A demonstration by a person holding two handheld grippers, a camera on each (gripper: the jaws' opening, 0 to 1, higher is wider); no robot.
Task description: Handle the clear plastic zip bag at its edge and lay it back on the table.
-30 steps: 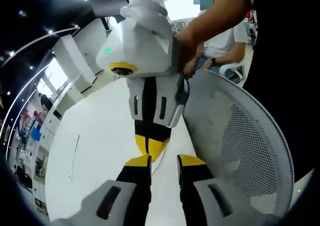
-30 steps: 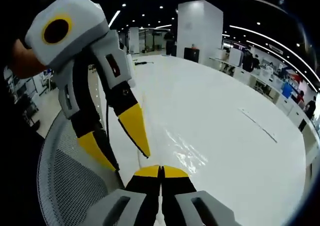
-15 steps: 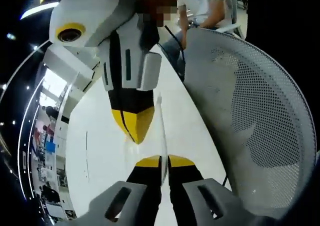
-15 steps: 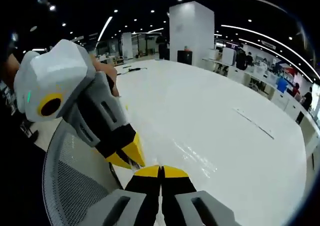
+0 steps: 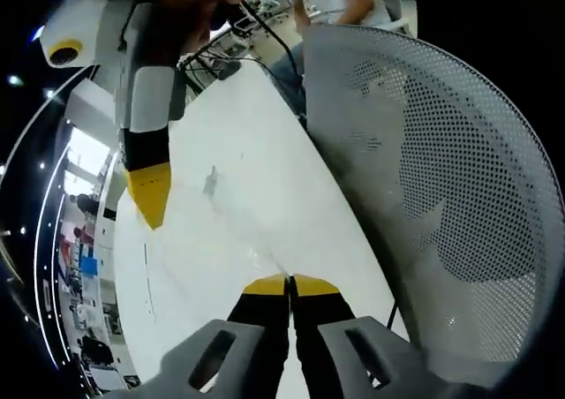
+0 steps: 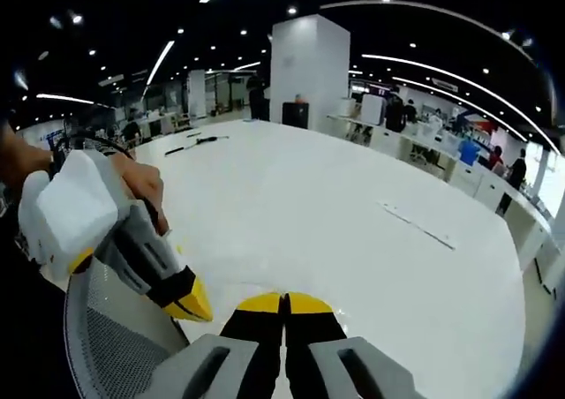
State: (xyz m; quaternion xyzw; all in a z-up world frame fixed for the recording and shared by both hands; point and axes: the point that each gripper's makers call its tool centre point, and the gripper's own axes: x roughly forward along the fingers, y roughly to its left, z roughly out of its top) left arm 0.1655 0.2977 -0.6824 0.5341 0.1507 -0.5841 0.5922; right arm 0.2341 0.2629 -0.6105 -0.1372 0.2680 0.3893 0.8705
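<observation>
Zip bag [image 5: 231,240] barely discernible, stretching forward from clenched left gripper [image 5: 289,284] over table [image 5: 256,143]; apparently pinched at near edge. Right gripper [image 6: 284,303] clenched, contents unclear.

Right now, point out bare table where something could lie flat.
Free: the broad white table ahead of the right gripper, out to the thin strip and the dark items at the far end. Crowded: the near edge, by the left gripper and mesh chair.
</observation>
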